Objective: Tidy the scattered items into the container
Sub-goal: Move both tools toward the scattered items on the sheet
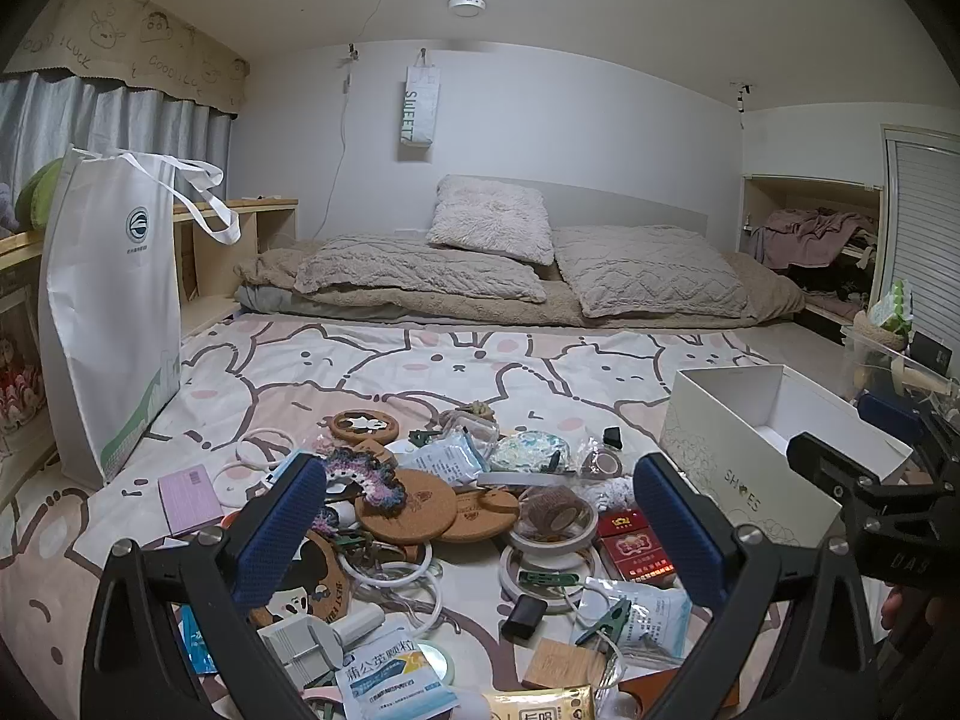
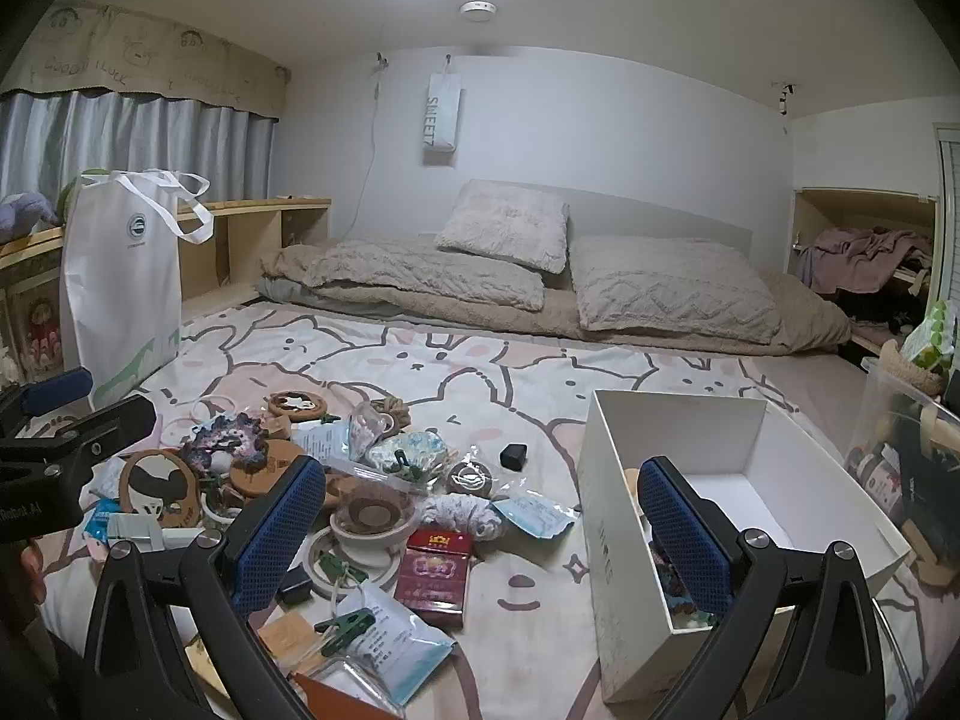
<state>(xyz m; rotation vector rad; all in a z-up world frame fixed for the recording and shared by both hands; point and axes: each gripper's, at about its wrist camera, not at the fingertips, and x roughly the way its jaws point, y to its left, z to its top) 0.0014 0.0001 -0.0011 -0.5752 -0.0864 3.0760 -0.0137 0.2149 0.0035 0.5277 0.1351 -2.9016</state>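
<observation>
On the rabbit-print bedspread [image 1: 456, 360], the clutter pile [image 1: 444, 510] lies left of the white shoebox [image 2: 708, 480], and both the left gripper [image 1: 480, 528] and right gripper [image 2: 480, 528] hover spread wide and empty, so the first pick seemingly calls for choosing 1 item.

A home bedroom: a bed [image 1: 420, 354] with pillows [image 1: 492, 219], curtains [image 1: 120, 114] and a bunny-print sheet [image 2: 480, 360].

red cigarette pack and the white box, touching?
Apart. The right wrist view shows the red cigarette pack and the white box separated by a plain strip of bare bedsheet.
</observation>
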